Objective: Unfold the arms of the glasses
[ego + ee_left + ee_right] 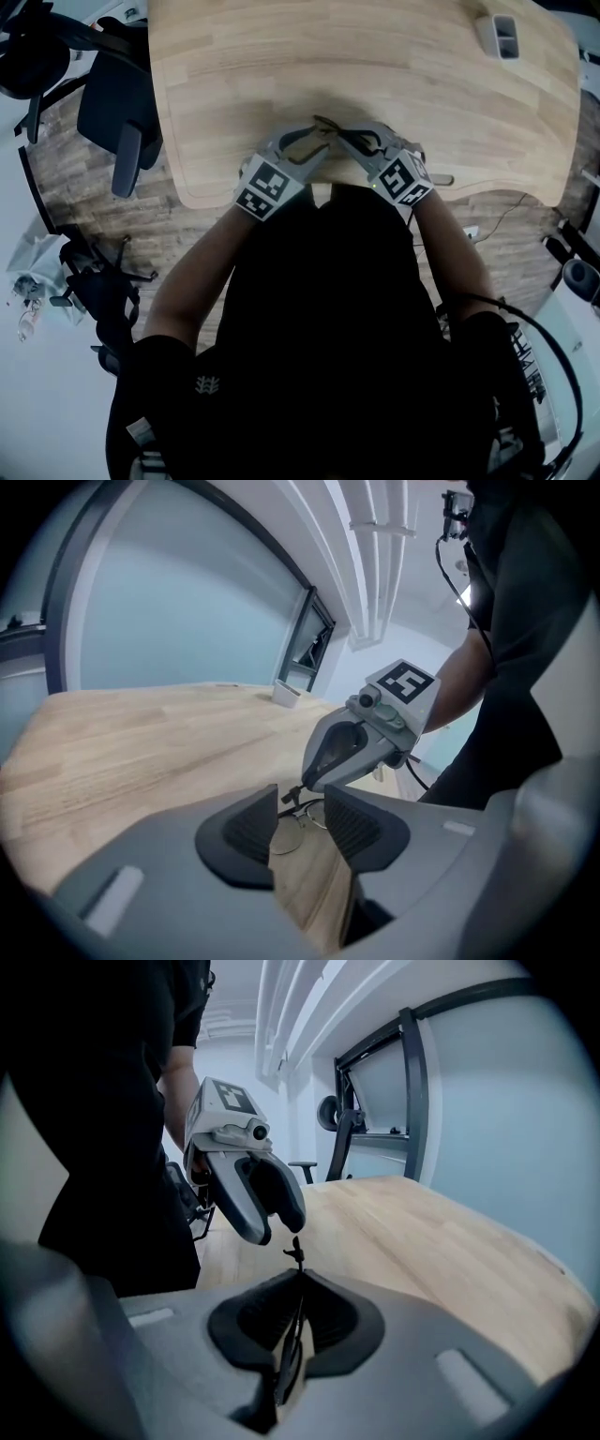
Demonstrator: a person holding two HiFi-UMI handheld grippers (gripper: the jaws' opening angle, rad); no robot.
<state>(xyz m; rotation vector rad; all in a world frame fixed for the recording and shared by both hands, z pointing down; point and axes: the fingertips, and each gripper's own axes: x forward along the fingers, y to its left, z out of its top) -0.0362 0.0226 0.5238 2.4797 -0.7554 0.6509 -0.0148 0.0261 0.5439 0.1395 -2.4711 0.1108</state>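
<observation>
A pale wooden table (375,75) with a curved front edge stands on a wood-plank floor, with a black office chair (117,112) off the table's left side and a small white rectangular holder (502,36) at the table's far right corner. The thin, dark-wire-framed glasses (298,825) sit near the table's front edge, about midway along it; whether the lenses touch the table cannot be told. The right hand-held gripper (296,1309) has its jaws pressed together on one thin black arm of the glasses, which runs up between the pads. The left hand-held gripper (319,139) points at the glasses from the table's left side, its jaws spread apart and gripping nothing, a lens showing in the gap.
</observation>
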